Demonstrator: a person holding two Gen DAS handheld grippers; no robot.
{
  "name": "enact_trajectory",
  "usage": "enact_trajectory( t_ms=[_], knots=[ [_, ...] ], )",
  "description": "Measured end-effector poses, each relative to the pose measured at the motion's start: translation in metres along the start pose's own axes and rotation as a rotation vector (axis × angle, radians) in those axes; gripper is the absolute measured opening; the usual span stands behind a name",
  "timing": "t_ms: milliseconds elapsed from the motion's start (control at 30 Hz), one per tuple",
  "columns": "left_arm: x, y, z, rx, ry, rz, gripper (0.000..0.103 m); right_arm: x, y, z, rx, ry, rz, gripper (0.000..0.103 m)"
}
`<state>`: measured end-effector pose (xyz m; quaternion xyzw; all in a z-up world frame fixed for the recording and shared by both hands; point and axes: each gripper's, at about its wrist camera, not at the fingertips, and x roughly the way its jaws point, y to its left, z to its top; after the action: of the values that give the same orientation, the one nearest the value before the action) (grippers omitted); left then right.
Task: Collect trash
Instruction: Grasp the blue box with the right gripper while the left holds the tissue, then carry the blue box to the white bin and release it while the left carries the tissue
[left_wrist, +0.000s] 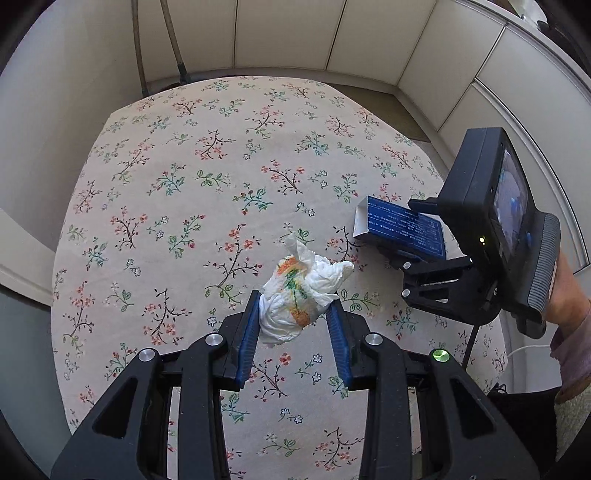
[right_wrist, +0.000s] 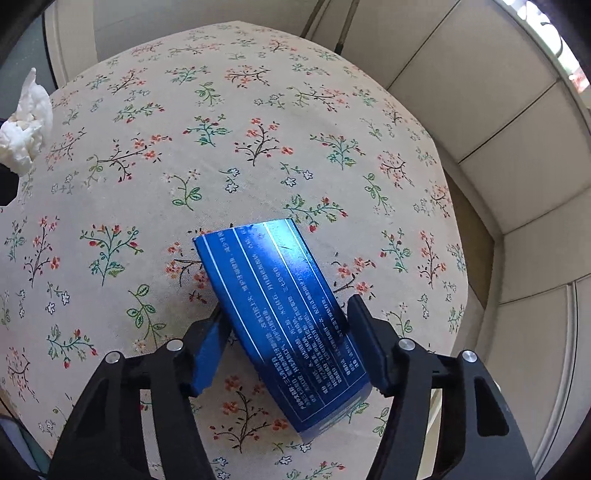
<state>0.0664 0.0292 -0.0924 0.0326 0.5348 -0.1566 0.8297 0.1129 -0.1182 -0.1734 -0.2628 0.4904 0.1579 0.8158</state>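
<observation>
A crumpled white tissue (left_wrist: 301, 295) with orange and green print sits between the blue pads of my left gripper (left_wrist: 293, 306), which is shut on it just above the floral tablecloth (left_wrist: 184, 177). The tissue also shows in the right wrist view (right_wrist: 26, 125) at the far left. A flat blue box (right_wrist: 284, 314) with white text lies tilted between the fingers of my right gripper (right_wrist: 286, 317), which is shut on it. In the left wrist view the blue box (left_wrist: 402, 229) and the right gripper (left_wrist: 417, 236) are at the right.
The round table with the floral cloth (right_wrist: 221, 129) stands near white panelled walls (left_wrist: 295, 33). Two poles (left_wrist: 173, 40) lean at the far wall. The floor (left_wrist: 399, 107) shows beyond the table's right edge.
</observation>
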Motion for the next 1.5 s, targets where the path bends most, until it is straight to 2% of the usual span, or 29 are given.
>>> enact_trajectory(
  t_ms=[100,133,267,300,333,367,533,633,667,733,767,800,867,1067,1100,1133,1167,1200,1333,1500],
  knots=[
    [-0.004,0.001,0.003,-0.022,-0.024,0.001,0.033,-0.007,-0.010,-0.001,0.067,-0.017,-0.018,0.049],
    [-0.006,0.001,0.005,-0.031,-0.033,0.000,0.033,-0.011,-0.015,-0.002,0.090,-0.032,-0.030,0.037],
    [-0.011,0.000,0.011,-0.059,-0.071,-0.001,0.033,-0.030,-0.036,-0.004,0.190,-0.077,-0.052,0.027],
    [-0.012,-0.001,0.012,-0.066,-0.079,-0.002,0.033,-0.033,-0.040,-0.005,0.208,-0.083,-0.055,0.019],
    [-0.014,-0.002,0.013,-0.072,-0.086,-0.007,0.033,-0.036,-0.043,-0.006,0.228,-0.088,-0.053,0.006],
    [-0.015,-0.003,0.014,-0.076,-0.091,-0.011,0.033,-0.039,-0.047,-0.008,0.254,-0.091,-0.036,0.000],
    [-0.018,-0.011,0.019,-0.075,-0.109,-0.021,0.033,-0.064,-0.072,-0.015,0.403,-0.155,0.017,0.000],
    [-0.019,-0.016,0.020,-0.071,-0.116,-0.031,0.033,-0.070,-0.080,-0.018,0.439,-0.158,0.094,0.000],
    [-0.019,-0.017,0.020,-0.072,-0.118,-0.035,0.033,-0.069,-0.081,-0.019,0.443,-0.154,0.097,0.003],
    [-0.020,-0.017,0.019,-0.070,-0.118,-0.040,0.033,-0.061,-0.080,-0.019,0.425,-0.131,0.104,0.046],
    [-0.020,-0.016,0.019,-0.069,-0.116,-0.041,0.033,-0.057,-0.078,-0.020,0.414,-0.122,0.089,0.087],
    [-0.020,-0.015,0.017,-0.071,-0.114,-0.041,0.033,-0.053,-0.074,-0.020,0.399,-0.118,0.056,0.093],
    [-0.019,-0.009,0.016,-0.082,-0.110,-0.037,0.033,-0.040,-0.067,-0.018,0.345,-0.099,0.008,0.093],
    [-0.015,0.000,0.015,-0.095,-0.101,-0.027,0.033,-0.004,-0.062,-0.011,0.347,-0.034,0.032,0.093],
    [-0.014,0.001,0.015,-0.096,-0.100,-0.027,0.033,0.001,-0.061,-0.010,0.354,-0.022,0.033,0.090],
    [-0.014,0.001,0.015,-0.096,-0.099,-0.028,0.033,0.007,-0.062,-0.010,0.365,-0.012,0.042,0.085],
    [-0.013,0.002,0.014,-0.096,-0.098,-0.028,0.034,0.013,-0.063,-0.011,0.382,0.002,0.060,0.064],
    [-0.013,0.002,0.014,-0.097,-0.098,-0.028,0.034,0.019,-0.064,-0.012,0.395,0.025,0.077,0.058],
    [-0.012,0.003,0.014,-0.106,-0.098,-0.024,0.034,0.022,-0.062,-0.011,0.405,0.036,0.072,0.056],
    [-0.017,0.002,0.016,-0.115,-0.118,-0.023,0.034,0.006,-0.060,-0.009,0.400,-0.010,0.052,0.056]
  ],
)
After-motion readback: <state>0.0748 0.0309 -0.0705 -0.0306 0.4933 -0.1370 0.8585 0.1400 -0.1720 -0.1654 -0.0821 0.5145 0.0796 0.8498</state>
